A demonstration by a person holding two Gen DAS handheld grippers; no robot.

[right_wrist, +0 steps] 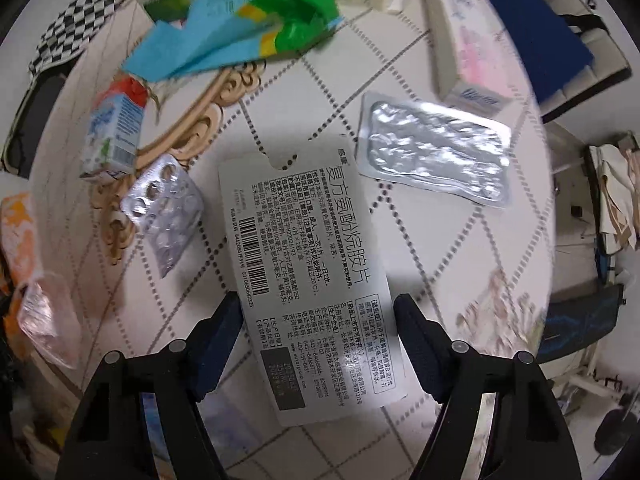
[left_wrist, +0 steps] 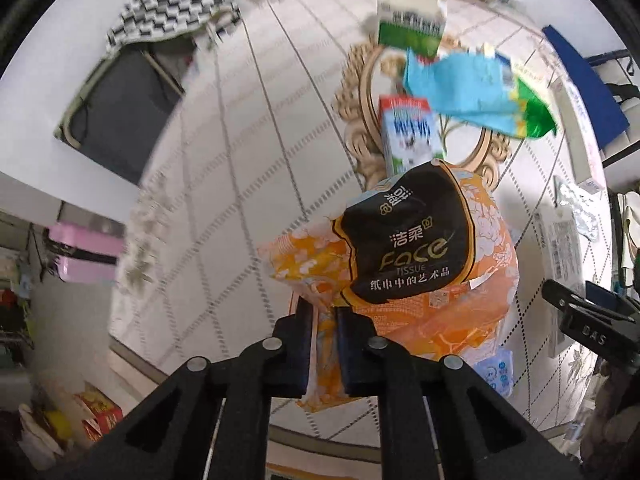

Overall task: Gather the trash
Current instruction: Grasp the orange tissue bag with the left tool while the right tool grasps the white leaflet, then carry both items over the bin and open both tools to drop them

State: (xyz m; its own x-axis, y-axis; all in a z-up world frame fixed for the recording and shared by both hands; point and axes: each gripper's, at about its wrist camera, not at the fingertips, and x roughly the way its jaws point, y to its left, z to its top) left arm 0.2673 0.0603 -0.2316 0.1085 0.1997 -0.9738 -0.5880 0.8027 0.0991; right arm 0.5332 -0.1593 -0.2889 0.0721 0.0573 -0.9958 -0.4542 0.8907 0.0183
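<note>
Orange tissue wrapper [left_wrist: 400, 264] hangs pinched in the left tool [left_wrist: 324, 344], while the right tool [right_wrist: 320, 344] straddles, jaws spread, a white medicine card [right_wrist: 308, 276] on the table [right_wrist: 460, 264].

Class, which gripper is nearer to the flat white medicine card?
Right. The right gripper straddles the medicine card, fingers either side; the left gripper is off beside it, clamping the tissue pack.

Flattened medicine box [right_wrist: 308, 280] lies between two blister packs [right_wrist: 166, 216] on table [right_wrist: 460, 248].
</note>
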